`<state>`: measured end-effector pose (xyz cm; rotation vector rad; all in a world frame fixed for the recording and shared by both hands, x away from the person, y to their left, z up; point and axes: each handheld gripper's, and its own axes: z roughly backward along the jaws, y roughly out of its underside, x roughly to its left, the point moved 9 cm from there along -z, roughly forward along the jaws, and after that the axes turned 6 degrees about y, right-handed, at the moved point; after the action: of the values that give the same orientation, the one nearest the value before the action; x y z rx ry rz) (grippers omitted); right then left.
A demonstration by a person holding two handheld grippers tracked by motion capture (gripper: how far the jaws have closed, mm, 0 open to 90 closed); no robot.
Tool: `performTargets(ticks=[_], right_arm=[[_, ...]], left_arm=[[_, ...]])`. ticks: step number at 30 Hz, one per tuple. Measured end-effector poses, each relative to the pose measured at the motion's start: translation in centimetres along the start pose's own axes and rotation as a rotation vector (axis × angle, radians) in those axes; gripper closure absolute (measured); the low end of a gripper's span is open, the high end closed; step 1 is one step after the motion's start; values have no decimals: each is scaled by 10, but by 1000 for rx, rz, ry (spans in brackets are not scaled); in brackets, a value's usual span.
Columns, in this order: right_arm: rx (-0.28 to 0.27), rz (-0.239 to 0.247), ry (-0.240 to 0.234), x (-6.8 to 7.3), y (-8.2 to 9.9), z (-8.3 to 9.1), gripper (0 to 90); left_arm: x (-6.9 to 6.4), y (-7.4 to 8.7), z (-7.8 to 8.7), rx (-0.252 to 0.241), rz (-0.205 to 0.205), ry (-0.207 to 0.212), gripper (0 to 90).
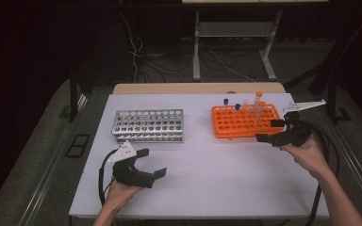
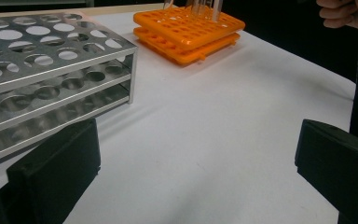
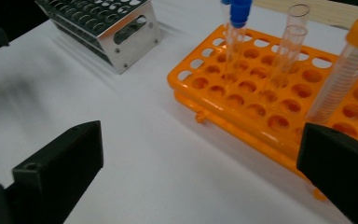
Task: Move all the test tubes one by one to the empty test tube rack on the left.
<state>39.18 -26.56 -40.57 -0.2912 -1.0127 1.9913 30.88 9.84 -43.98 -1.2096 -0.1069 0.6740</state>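
I am holding my right gripper (image 1: 270, 130) with jaws spread wide and empty at the near corner of the orange rack (image 1: 245, 121), an orange-capped tube (image 3: 342, 74) standing just ahead of them. My left gripper (image 1: 152, 162), jaws likewise released, is hovering over the bench (image 1: 207, 174) beside the steel rack (image 1: 148, 125).

On the white counter (image 1: 207, 174) a metal rack (image 1: 149, 125) was seen at the left and an orange rack (image 1: 245, 121) at the right, with capped tubes (image 1: 258, 106) stood upright in it. The left tool (image 1: 147, 163) was held spread before the metal rack; the right tool (image 1: 269, 130) was held spread at the orange rack's near right corner.
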Motion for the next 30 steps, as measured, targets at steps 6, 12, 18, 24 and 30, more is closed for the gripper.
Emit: performTargets(ticks=[6, 12, 18, 24, 30], right_arm=[[16, -36, 21, -20, -8, -8, 1], [29, -52, 42, -35, -10, -15, 0], [27, -67, 54, -52, -13, -23, 1], [35, -68, 73, -65, -14, -31, 0], [34, -90, 89, -78, -15, -42, 3]], left_arm=[[1, 0, 0, -1, 1, -1, 0], [1, 0, 1, -2, 0, -1, 0], [1, 0, 1, -1, 2, -1, 0], [2, 0, 1, 1, 0, -1, 0], [1, 1, 0, 5, -1, 0, 0]])
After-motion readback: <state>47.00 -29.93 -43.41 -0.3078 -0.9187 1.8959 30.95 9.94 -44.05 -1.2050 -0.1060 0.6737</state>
